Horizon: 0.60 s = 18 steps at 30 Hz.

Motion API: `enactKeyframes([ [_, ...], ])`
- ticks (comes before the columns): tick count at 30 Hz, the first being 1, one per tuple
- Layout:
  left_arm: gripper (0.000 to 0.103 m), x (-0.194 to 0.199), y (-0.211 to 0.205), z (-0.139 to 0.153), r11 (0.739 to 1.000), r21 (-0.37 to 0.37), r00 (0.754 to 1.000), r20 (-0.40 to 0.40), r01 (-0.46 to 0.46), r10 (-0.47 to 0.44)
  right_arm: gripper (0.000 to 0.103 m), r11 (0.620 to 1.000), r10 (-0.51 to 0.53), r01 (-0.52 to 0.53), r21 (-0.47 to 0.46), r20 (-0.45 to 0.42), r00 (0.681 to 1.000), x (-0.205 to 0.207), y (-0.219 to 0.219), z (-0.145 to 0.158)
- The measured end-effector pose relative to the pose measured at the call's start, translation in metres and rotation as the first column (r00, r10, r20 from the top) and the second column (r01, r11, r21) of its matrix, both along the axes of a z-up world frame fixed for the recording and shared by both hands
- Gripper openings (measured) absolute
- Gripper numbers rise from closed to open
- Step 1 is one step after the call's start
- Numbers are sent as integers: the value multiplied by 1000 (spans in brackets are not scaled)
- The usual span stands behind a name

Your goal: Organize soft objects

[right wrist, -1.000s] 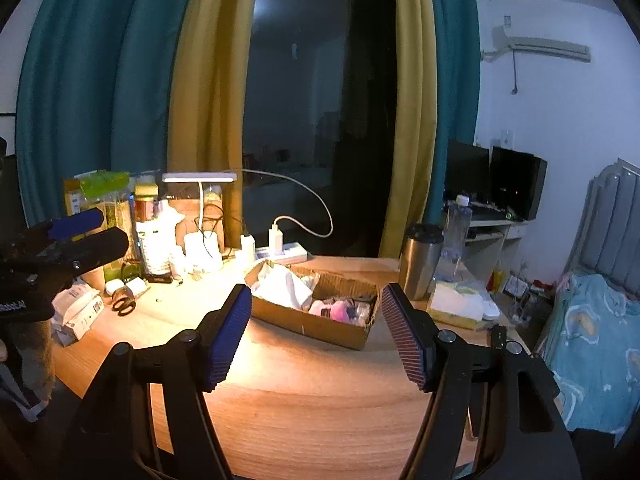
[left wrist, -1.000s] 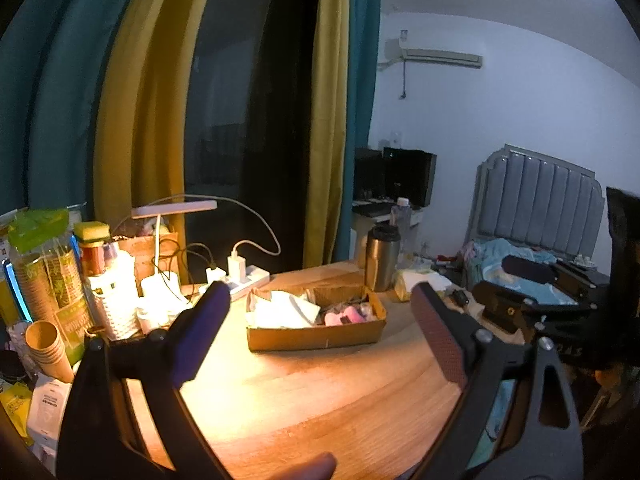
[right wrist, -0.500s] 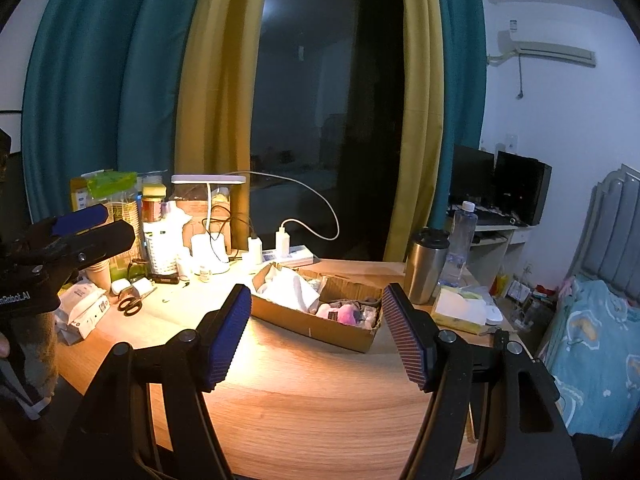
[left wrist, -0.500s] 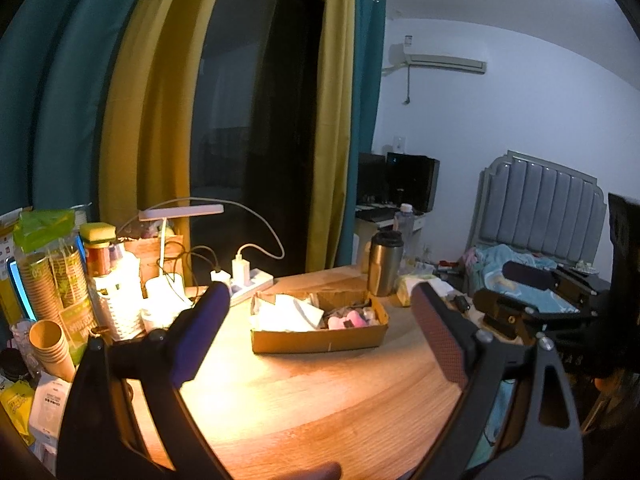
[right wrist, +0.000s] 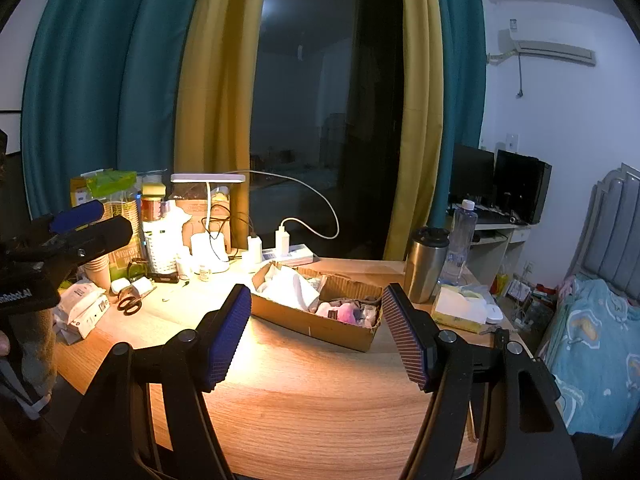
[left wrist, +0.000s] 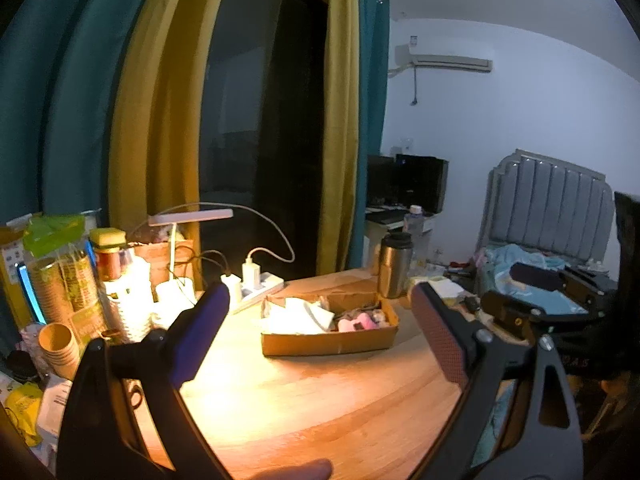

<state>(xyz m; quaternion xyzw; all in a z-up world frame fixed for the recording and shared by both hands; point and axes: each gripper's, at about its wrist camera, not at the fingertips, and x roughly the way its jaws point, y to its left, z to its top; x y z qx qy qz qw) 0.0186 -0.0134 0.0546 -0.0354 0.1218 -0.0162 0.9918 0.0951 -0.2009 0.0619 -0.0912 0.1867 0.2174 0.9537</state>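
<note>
Both grippers hang over the near edge of the wooden counter [right wrist: 320, 400], each with its 2 fingers spread wide and nothing between them.

Beyond the left gripper [left wrist: 320, 340], framed in the gap between its fingers, sits a shallow cardboard box [left wrist: 328, 340] — well ahead of the fingertips, not touched. Inside it, toward the blue-padded finger [left wrist: 200, 332], lies crumpled white material [left wrist: 296, 316]; toward the red-padded finger [left wrist: 440, 344] there is a pink soft item [left wrist: 356, 322] among smaller bits I cannot make out.

From the right gripper [right wrist: 316, 332] the same box [right wrist: 320, 324] lies just past the fingertips, running slantwise across the gap, with the white material [right wrist: 288, 288] nearer the blue pad and the pink item [right wrist: 344, 314] nearer the red pad [right wrist: 404, 336].

Past the box, on the red-pad side, a steel tumbler [right wrist: 426, 264] stands upright, a clear water bottle [right wrist: 460, 240] just behind it, and a yellow tissue box [right wrist: 460, 308] beside them. On the blue-pad side a lit desk lamp [right wrist: 208, 178] throws a warm pool onto the wood; a power strip [right wrist: 288, 254] with chargers lies behind the box, and scissors [right wrist: 130, 304] rest near a clutter of jars and cups.

The left gripper also shows at the far left of the right camera, pointing across — the right one likewise at the far right of the left view.
</note>
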Motion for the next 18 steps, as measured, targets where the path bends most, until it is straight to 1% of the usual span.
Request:
enactKeyframes([
  [18, 93, -3, -6, 4, 1000, 20, 1000, 11, 15, -15, 71, 1000, 0, 0, 0, 0, 1000, -1, 1, 0],
])
